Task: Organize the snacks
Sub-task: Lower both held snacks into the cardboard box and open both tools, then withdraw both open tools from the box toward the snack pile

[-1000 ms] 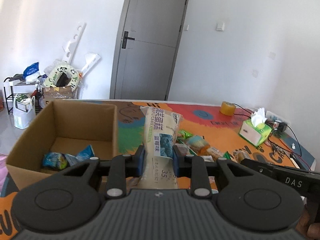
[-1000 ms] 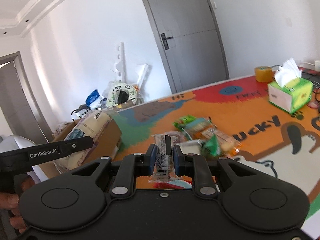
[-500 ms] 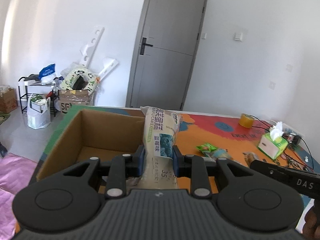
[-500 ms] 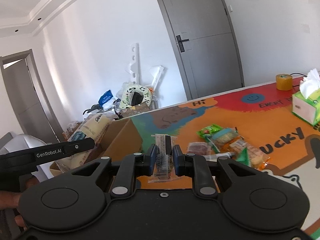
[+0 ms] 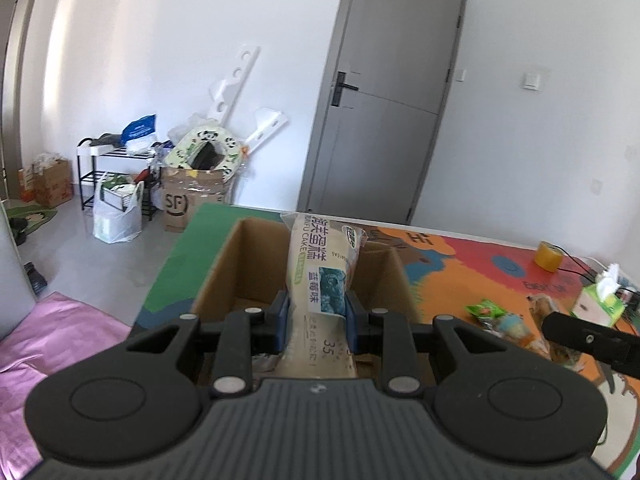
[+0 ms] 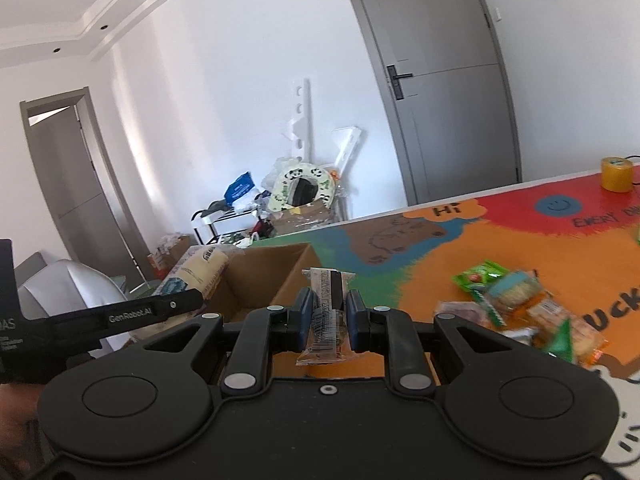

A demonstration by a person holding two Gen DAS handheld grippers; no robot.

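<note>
my left gripper (image 5: 316, 316) clamps cake pack (image 5: 322, 276) over cardboard box (image 5: 224, 276); right gripper (image 6: 328, 320) grips snack bar (image 6: 326, 312); next: lower, release.

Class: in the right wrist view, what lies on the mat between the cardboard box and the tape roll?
Only bare printed mat lies between the cardboard box and the tape roll; the snack pile sits nearer.

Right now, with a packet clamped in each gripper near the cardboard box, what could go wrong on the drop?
The left gripper pinches the tall cake bag low down, so its top could catch the cardboard box wall and tip out. The right gripper holds a thin clear snack packet short of the box; released early, it likely lands on the table mat. The grippers are close together and could bump.
</note>
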